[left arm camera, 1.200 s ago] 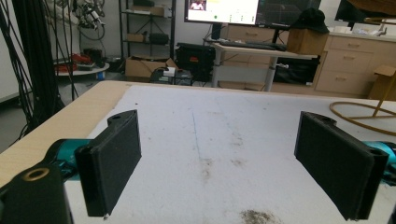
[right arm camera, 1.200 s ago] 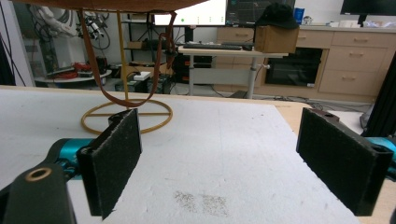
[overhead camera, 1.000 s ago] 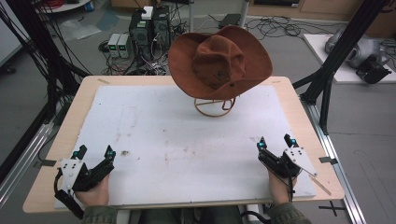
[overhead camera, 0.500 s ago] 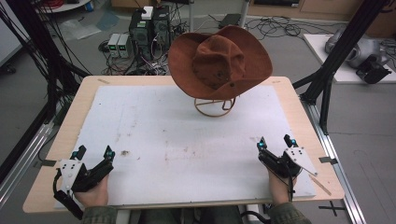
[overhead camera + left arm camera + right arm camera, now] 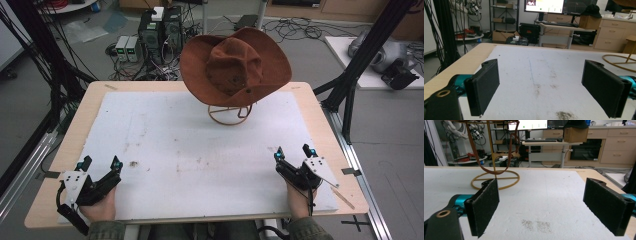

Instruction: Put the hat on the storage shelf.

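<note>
Left tongs: black two-jaw tongs with teal fittings, held in the person's left hand at the near left corner of the bench; jaws spread wide apart, nothing between them. In the left gripper view the left tongs frame bare, stained white surface.

Right tongs: same make, grey three-cornered plate on top, held in the person's right hand at the near right corner; jaws likewise spread wide and empty. In the right gripper view the right tongs look across to the stand.

Change from the earlier frames: none seen; both tongs and the hat sit where they were.

Bench: pale wooden top covered by a white, scuffed foam sheet.

Brown wide-brimmed felt hat: perched tilted on a gold wire stand with ring base, at the far middle of the bench, well apart from both tongs.

Writing: none legible; the monitor beyond is too blurred to read.
</note>
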`<state>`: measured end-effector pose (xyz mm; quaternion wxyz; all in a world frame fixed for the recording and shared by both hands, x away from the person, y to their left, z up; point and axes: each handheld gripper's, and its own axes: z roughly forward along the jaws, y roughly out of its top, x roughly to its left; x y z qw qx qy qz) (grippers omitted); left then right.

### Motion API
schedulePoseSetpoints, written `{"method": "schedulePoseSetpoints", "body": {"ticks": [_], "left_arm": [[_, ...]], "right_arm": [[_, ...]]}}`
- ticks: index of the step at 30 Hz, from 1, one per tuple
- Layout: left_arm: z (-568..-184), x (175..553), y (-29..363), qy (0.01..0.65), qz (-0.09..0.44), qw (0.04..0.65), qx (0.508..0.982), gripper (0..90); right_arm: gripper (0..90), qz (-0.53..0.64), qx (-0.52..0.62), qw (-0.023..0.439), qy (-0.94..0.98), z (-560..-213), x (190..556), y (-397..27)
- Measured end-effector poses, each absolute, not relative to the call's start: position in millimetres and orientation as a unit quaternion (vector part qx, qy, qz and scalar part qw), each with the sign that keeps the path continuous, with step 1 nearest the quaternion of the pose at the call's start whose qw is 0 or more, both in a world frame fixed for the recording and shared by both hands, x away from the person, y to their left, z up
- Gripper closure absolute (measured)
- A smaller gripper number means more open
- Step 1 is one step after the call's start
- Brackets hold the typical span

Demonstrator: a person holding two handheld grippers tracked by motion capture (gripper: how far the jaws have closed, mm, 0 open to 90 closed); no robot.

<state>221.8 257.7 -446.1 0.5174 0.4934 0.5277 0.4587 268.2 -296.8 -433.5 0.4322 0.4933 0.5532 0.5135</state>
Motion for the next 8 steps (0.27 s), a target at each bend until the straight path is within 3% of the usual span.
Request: {"method": "schedulePoseSetpoints", "body": {"ticks": [8], "left_arm": [[-446.4,222.1,258.5,0.532,0.454,0.519,0.492,14.9]], "right_arm": [[12.8,0.513,0.493,0.431,0.554,-433.3,268.0,-296.6]]}}
